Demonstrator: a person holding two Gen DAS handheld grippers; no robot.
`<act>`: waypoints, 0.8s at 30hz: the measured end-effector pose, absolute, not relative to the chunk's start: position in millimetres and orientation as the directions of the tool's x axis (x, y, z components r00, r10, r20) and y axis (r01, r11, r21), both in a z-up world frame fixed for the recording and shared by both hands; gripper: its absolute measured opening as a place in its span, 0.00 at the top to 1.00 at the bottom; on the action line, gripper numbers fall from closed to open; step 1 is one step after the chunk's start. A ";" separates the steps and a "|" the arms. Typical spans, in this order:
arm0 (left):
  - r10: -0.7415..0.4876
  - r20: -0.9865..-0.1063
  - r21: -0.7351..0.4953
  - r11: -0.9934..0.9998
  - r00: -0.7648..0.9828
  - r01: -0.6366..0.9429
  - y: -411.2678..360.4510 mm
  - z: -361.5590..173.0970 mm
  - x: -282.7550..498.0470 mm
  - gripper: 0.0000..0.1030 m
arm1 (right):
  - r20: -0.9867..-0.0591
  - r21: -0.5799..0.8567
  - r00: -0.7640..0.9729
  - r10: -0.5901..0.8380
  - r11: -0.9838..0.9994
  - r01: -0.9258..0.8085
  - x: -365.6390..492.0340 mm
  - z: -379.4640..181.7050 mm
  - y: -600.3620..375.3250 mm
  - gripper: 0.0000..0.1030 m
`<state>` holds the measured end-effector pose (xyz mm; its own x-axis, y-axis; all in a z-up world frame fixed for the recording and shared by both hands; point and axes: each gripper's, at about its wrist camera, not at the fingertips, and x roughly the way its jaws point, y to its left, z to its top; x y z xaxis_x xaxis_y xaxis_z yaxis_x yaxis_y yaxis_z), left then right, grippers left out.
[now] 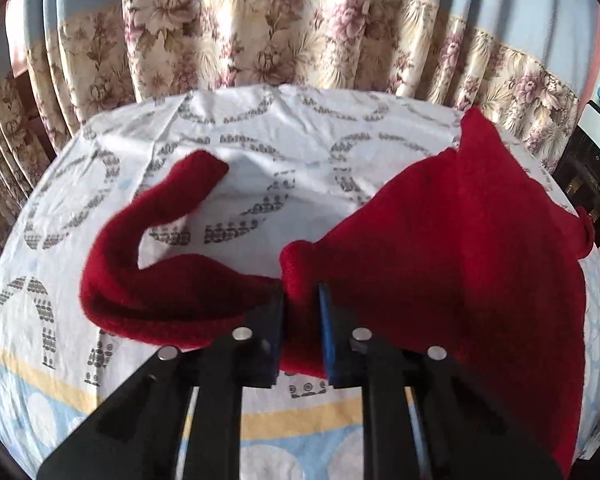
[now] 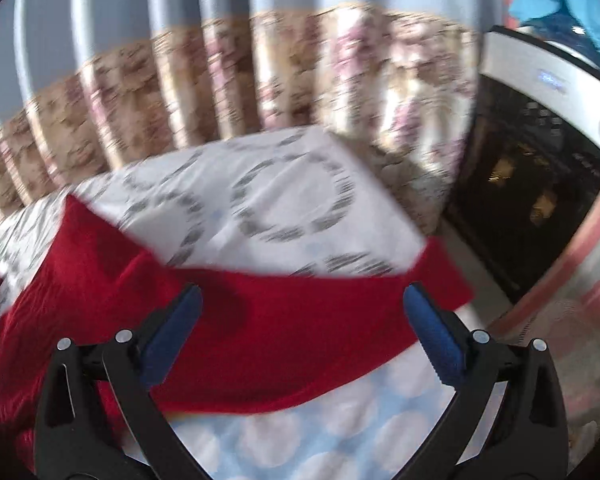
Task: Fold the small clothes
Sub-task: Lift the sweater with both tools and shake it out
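A dark red knitted garment (image 1: 452,240) lies on the cloth-covered table (image 1: 260,128). One sleeve (image 1: 148,240) curls out to the left in the left wrist view. My left gripper (image 1: 302,312) is shut on a bunched fold of the red garment, its blue pads pressing the fabric from both sides. In the blurred right wrist view the same red garment (image 2: 260,320) spreads across the table under my right gripper (image 2: 300,312). Its blue-padded fingers (image 2: 432,332) stand wide apart, and I see them pressing on nothing.
A white cloth with grey ring patterns and a blue and yellow border covers the table (image 2: 268,200). A floral curtain (image 1: 260,32) hangs behind it. A dark appliance with a white top (image 2: 540,152) stands to the right, past the table's edge.
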<state>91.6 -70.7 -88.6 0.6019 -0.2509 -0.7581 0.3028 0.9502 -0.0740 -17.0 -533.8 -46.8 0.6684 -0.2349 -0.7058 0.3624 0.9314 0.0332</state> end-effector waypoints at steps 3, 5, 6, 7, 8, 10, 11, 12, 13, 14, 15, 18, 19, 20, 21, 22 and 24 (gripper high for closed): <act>-0.272 -0.742 -0.107 0.950 0.613 0.293 -70.4 -82.4 88.6 0.85 | -0.729 0.026 0.656 -0.193 0.951 0.308 -12.1 -61.8 -513.3 0.03; -0.298 -0.731 -0.140 0.946 0.614 0.292 -68.6 -77.1 89.6 0.85 | -0.745 0.032 0.646 -0.166 0.959 0.283 -6.3 -73.0 -499.1 0.03; -0.307 -0.724 -0.147 0.944 0.618 0.296 -68.8 -74.2 90.8 0.85 | -0.747 0.037 0.647 -0.153 0.962 0.270 -2.6 -75.8 -494.1 0.03; -0.311 -0.720 -0.147 0.942 0.621 0.301 -69.6 -71.8 92.1 0.85 | -0.743 0.037 0.654 -0.145 0.966 0.256 1.9 -77.1 -488.5 0.03; -0.311 -0.715 -0.145 0.942 0.626 0.303 -69.8 -70.1 92.7 0.85 | -0.729 0.028 0.668 -0.146 0.970 0.242 9.4 -77.0 -483.0 0.03; -0.323 -0.712 -0.163 0.939 0.624 0.301 -69.7 -67.8 97.9 0.85 | -0.717 0.028 0.682 -0.141 0.973 0.230 25.2 -76.3 -479.7 0.03; -0.332 -0.711 -0.175 0.937 0.620 0.302 -69.4 -67.2 100.2 0.85 | -0.715 0.043 0.688 -0.124 0.974 0.221 32.2 -76.5 -480.3 0.03; -0.338 -0.708 -0.186 0.936 0.620 0.298 -68.7 -66.4 103.5 0.85 | -0.722 0.070 0.687 -0.085 0.978 0.195 45.1 -78.7 -481.0 0.03; -0.343 -0.706 -0.194 0.935 0.620 0.297 -68.6 -65.7 106.2 0.85 | -0.737 0.078 0.672 -0.069 0.979 0.186 54.1 -82.5 -481.6 0.05; -0.348 -0.703 -0.199 0.934 0.621 0.298 -68.5 -65.2 107.5 0.85 | -0.761 0.076 0.646 -0.059 0.981 0.180 65.8 -89.3 -481.2 0.14; -0.352 -0.700 -0.205 0.932 0.621 0.298 -68.9 -64.8 109.2 0.85 | -0.774 0.089 0.632 -0.037 0.982 0.166 71.8 -93.6 -480.2 0.23; -0.361 -0.694 -0.223 0.931 0.623 0.291 -68.7 -65.2 113.1 0.85 | -0.793 0.086 0.609 -0.019 0.986 0.142 77.9 -102.5 -474.3 0.73; -0.360 -0.692 -0.226 0.931 0.625 0.286 -68.3 -65.3 113.8 0.85 | -0.786 0.077 0.618 -0.021 0.988 0.131 76.0 -101.5 -471.5 0.90; -0.355 -0.690 -0.229 0.934 0.631 0.275 -67.5 -64.3 115.2 0.85 | -0.782 0.081 0.623 -0.014 0.989 0.124 73.8 -100.9 -469.8 0.91; -0.352 -0.687 -0.230 0.935 0.636 0.269 -66.9 -63.4 116.0 0.85 | -0.767 0.079 0.642 -0.024 0.988 0.132 69.0 -96.9 -470.2 0.91; -0.346 -0.684 -0.228 0.938 0.642 0.262 -66.1 -61.6 116.9 0.85 | -0.756 0.070 0.654 -0.037 0.988 0.138 66.0 -93.8 -470.6 0.92; -0.328 -0.680 -0.221 0.944 0.655 0.243 -64.5 -55.9 119.9 0.85 | -0.734 0.065 0.676 -0.061 0.985 0.159 58.8 -83.9 -473.6 0.92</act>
